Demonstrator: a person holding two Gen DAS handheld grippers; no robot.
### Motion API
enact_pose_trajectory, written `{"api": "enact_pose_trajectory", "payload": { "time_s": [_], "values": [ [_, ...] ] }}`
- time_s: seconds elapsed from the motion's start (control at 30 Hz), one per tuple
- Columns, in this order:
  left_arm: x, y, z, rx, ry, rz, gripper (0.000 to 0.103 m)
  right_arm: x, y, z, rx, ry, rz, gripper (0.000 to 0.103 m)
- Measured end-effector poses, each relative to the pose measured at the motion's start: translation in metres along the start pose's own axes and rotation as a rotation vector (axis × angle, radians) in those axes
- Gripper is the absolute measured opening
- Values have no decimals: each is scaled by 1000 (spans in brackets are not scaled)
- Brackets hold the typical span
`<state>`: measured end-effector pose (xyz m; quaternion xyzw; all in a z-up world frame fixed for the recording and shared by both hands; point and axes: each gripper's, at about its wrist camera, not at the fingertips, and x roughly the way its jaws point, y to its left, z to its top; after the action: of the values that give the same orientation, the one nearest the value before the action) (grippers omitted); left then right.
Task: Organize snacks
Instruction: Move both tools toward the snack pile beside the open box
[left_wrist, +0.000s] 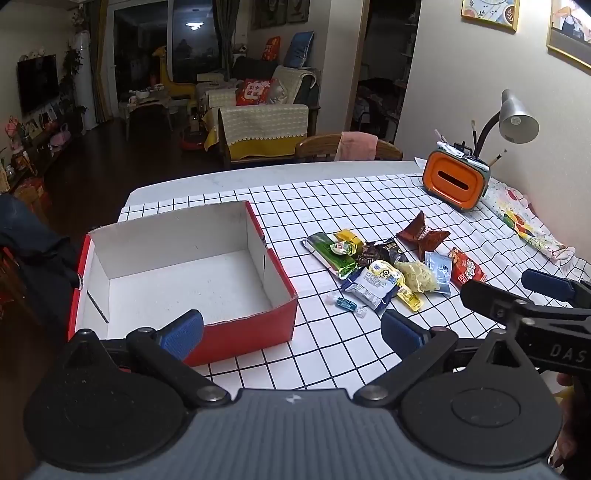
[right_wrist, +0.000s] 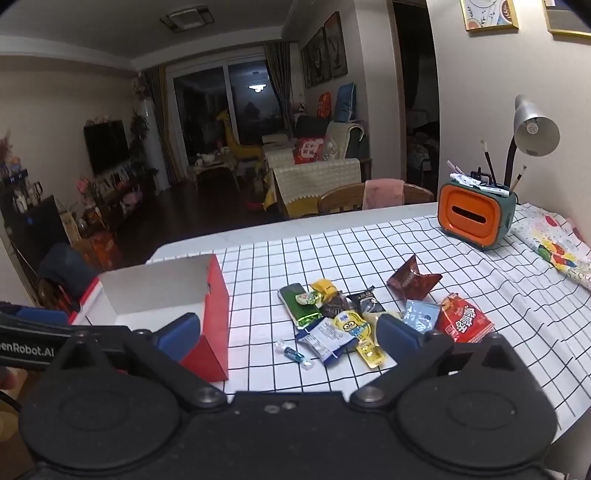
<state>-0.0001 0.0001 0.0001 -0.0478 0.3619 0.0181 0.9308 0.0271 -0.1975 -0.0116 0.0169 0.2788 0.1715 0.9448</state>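
Note:
A red box (left_wrist: 242, 334) with a white inside stands open on the checked tablecloth; it also shows at the left of the right wrist view (right_wrist: 216, 314). Nothing lies in the part of it that I see. A pile of snack packets (left_wrist: 384, 269) lies to its right, with a green bar (left_wrist: 328, 254), a minion packet (right_wrist: 351, 325), a red packet (right_wrist: 465, 321), a brown packet (right_wrist: 413, 282) and a small blue candy (right_wrist: 293, 354). My left gripper (left_wrist: 291, 332) is open and empty over the box's near right corner. My right gripper (right_wrist: 288, 334) is open and empty, near the pile's front edge.
An orange and green tissue holder (left_wrist: 456, 182) with brushes and a grey desk lamp (left_wrist: 517, 118) stand at the table's far right. A patterned cloth (right_wrist: 554, 251) lies by the wall. A wooden chair (left_wrist: 347, 147) stands behind the table. The table's near edge is close below me.

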Motion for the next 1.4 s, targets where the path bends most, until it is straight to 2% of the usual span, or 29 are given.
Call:
{"api": "enact_pose_trajectory", "payload": {
  "time_s": [0.57, 0.87, 1.0, 1.33, 1.4],
  "values": [
    [-9, -4, 2, 12, -1, -3, 103, -11, -3, 0, 18, -15, 46, 99],
    [-7, -9, 3, 20, -37, -5, 103, -14, -4, 2, 11, -20, 47, 99],
    [-6, -11, 7, 2, -16, -21, 103, -16, -6, 4, 6, -24, 53, 100],
    [4, -24, 19, -26, -51, -76, 103, -10, -23, 9, 4, -21, 19, 100],
    [10, -29, 22, -19, -38, -72, 103, -6, -29, 11, 2, -18, 20, 100]
  ]
}}
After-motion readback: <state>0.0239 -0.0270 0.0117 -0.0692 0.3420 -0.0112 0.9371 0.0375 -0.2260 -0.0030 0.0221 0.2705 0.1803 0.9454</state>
